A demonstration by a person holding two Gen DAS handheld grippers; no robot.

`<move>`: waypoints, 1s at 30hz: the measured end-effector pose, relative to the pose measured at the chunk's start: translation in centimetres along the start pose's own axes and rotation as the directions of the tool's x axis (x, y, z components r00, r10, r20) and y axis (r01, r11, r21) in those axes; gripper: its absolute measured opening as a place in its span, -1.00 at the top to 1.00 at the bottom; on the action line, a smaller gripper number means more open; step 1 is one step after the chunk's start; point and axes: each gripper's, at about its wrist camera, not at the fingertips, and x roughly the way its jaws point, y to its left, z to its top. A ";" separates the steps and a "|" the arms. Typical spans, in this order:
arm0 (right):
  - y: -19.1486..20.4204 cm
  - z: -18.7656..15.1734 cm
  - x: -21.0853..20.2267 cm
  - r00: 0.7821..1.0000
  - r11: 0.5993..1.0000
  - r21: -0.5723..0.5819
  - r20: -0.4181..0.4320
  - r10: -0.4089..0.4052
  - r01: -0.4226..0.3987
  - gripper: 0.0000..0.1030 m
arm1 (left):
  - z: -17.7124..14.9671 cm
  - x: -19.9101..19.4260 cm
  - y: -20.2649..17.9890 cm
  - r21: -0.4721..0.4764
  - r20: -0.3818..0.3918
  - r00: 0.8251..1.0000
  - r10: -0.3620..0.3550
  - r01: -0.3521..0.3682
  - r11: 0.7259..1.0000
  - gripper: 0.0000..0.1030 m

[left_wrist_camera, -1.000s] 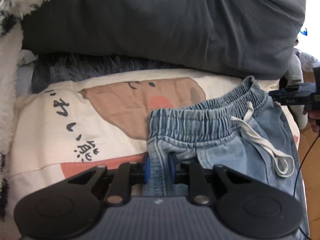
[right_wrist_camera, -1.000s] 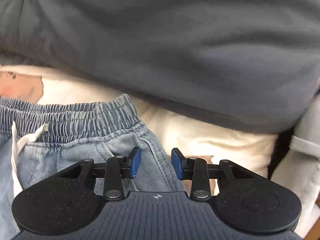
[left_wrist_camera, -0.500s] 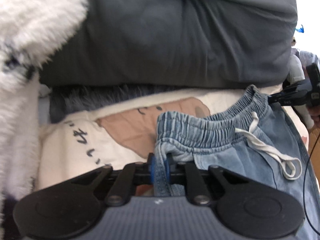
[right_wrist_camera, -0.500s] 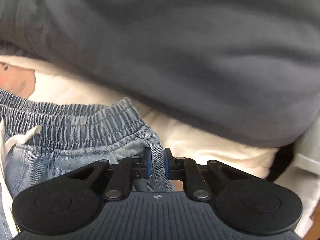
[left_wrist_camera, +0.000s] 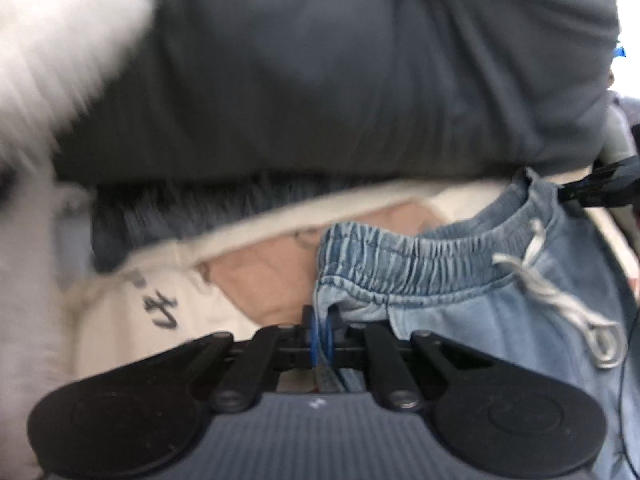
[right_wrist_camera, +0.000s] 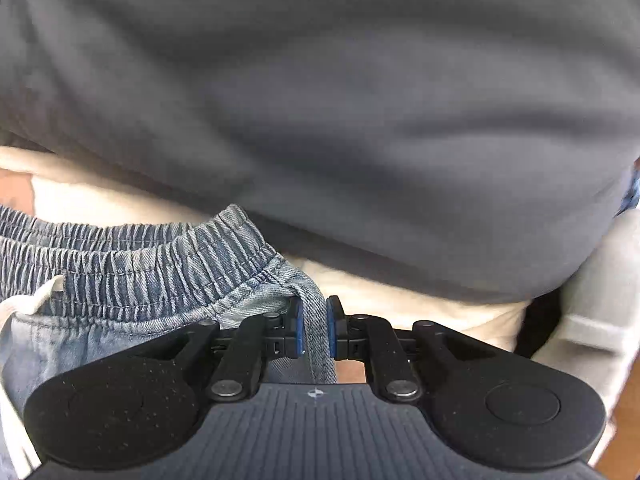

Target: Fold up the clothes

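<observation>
Light-blue denim trousers (left_wrist_camera: pixel 472 320) with a gathered elastic waistband (left_wrist_camera: pixel 420 256), spread flat on a cream blanket printed with a tan cartoon face and black script (left_wrist_camera: pixel 168 308). White drawstring (left_wrist_camera: pixel 560 300) trailing from the middle of the waistband down over the front of the denim, looped at its end. In the right wrist view, same trousers (right_wrist_camera: pixel 100 340), waistband (right_wrist_camera: pixel 132 260) running in from the left edge.

Left gripper (left_wrist_camera: pixel 320 332) pinched nearly closed on the left side seam just below the waistband corner, blue pads (left_wrist_camera: pixel 329 330) pressing a thin fold of denim. Right gripper (right_wrist_camera: pixel 315 328) clamped narrowly on the right side seam, the stitched strip of denim standing between the blue pads (right_wrist_camera: pixel 298 328) and touching both. Tip of the right gripper (left_wrist_camera: pixel 600 190) also visible at the far corner of the waistband in the left wrist view.

Beyond the waistband, a strip of dark shaggy fur (left_wrist_camera: pixel 192 208), then a large grey padded quilt (left_wrist_camera: pixel 340 80) bulging over the cream blanket and filling the upper half of both views (right_wrist_camera: pixel 320 100). White fluffy fabric (left_wrist_camera: pixel 48 60), blurred, along the left edge of the left wrist view. Pale grey cloth (right_wrist_camera: pixel 592 300) at the right edge of the right wrist view.
</observation>
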 end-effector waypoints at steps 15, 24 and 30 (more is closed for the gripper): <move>-0.1 -1.6 -4.5 0.999 1.000 0.000 0.052 0.018 -0.018 0.57 | 1.4 -3.4 -1.8 0.019 0.023 0.998 0.058 -0.058 0.998 0.63; 3.3 -0.4 -7.6 0.981 0.988 0.029 0.125 0.149 -0.154 0.53 | 2.7 -4.6 -4.4 0.047 0.047 0.999 0.012 -0.015 0.999 0.63; 3.9 -0.7 -5.2 0.977 0.981 0.054 0.116 0.177 -0.184 0.53 | 2.9 -3.6 -6.4 0.093 0.014 0.999 -0.032 0.031 0.995 0.63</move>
